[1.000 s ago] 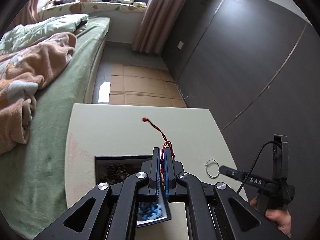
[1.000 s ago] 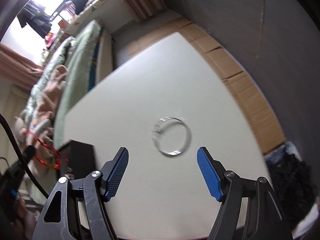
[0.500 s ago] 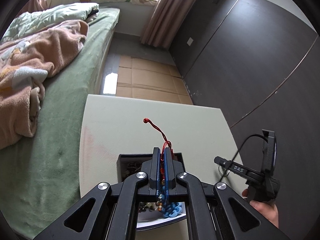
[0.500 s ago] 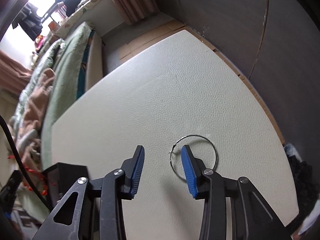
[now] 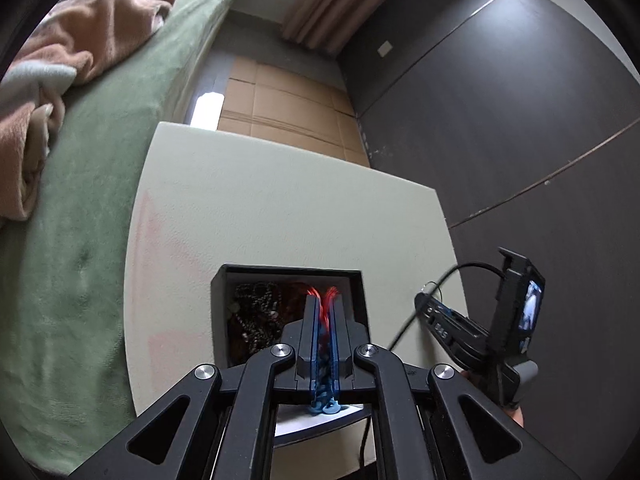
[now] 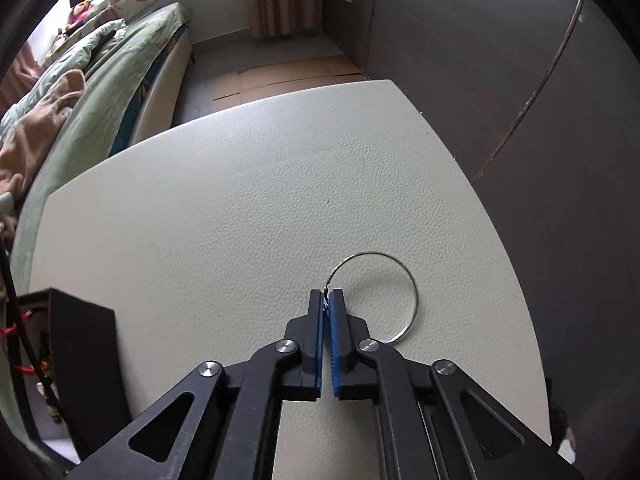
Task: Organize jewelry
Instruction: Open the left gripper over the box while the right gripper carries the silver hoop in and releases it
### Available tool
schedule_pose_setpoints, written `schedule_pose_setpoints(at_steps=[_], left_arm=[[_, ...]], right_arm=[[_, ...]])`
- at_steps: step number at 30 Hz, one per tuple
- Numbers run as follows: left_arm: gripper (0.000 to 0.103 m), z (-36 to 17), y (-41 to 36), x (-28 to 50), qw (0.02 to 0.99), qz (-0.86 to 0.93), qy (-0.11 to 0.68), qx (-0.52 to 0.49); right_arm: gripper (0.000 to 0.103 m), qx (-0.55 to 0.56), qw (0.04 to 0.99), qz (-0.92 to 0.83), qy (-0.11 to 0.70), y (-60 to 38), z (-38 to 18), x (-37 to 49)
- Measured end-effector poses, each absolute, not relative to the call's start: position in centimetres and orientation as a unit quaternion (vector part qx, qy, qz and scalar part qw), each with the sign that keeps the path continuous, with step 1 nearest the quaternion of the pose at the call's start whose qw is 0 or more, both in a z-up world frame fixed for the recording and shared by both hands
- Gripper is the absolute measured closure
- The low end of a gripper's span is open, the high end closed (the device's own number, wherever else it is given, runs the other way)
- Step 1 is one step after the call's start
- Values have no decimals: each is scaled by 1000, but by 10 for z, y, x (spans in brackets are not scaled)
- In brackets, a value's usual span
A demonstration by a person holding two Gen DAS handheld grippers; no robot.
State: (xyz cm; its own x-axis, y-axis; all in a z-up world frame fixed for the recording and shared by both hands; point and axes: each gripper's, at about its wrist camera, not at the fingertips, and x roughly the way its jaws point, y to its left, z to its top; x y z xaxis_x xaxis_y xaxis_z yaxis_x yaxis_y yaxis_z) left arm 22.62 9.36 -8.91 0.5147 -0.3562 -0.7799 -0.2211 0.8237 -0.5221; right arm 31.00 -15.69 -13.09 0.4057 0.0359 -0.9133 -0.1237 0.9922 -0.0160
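Since a second ago, both of my grippers have come lower toward the table point(image 6: 240, 208), and the right gripper point(image 6: 327, 300) has just been closing, with the thin silver hoop point(image 6: 404, 280) caught between its pads. Its blue pads now pinch the hoop at the clasp end, while the rest of the ring lies flat on the pale textured tabletop, off to the right of the fingertips. That gripper points steeply down at the table.

My left gripper point(image 5: 324, 308) is also tilted down, now hanging over the open black jewelry box point(image 5: 294, 274) rather than short of it. Its pads are pressed together on a red cord point(image 5: 322, 296), which shows as a blurred red streak at the fingertips, and a light blue chain point(image 5: 325, 400) is squeezed between the same pads lower down, bunching out near the base. Inside the box lies a dark tangle of beaded necklaces point(image 5: 256, 312).

From the left view I see the other gripper handle at the right edge, gripped by a hand point(image 5: 516, 414) of which only a sliver shows, with a black cable looping up from it. Printed white letters on that handle are too blurred to read. A small lit screen sits on its top.

A green bed point(image 5: 92, 184) with a peach blanket point(image 5: 92, 32) lies to the left of the table.
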Motion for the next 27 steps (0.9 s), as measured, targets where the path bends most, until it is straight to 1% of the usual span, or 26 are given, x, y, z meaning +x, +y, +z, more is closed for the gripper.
schedule_pose_setpoints(at_steps=[1,2,3,4,5,9,14,21,27], left_arm=[[93,-89,94,226,819,-39,491,-293],[77,-87,95,225,821,-39,488,-293],[66,-85,96,223,824,-38,483,-294],[45,-83,97,221,828,-36,476,-296],[35,-80,98,219,832,-32,467,-297],[35,-73,102,215,840,-24,454,-295],[35,-71,108,213,843,-9,452,-291],[35,-66,124,208,851,11,442,-282],[35,-64,141,202,852,27,435,-290]], right_arm=[[99,-32,835,55,546,-159,-130,309],[99,-19,833,65,548,-161,-130,308],[99,1,831,78,550,-165,-128,307],[99,18,830,89,550,-169,-125,306],[100,31,831,98,547,-172,-121,305],[99,89,833,142,527,-181,-102,297],[99,130,835,194,498,-181,-82,283],[99,159,820,279,473,-151,-64,269],[99,166,791,345,476,-111,-61,257]])
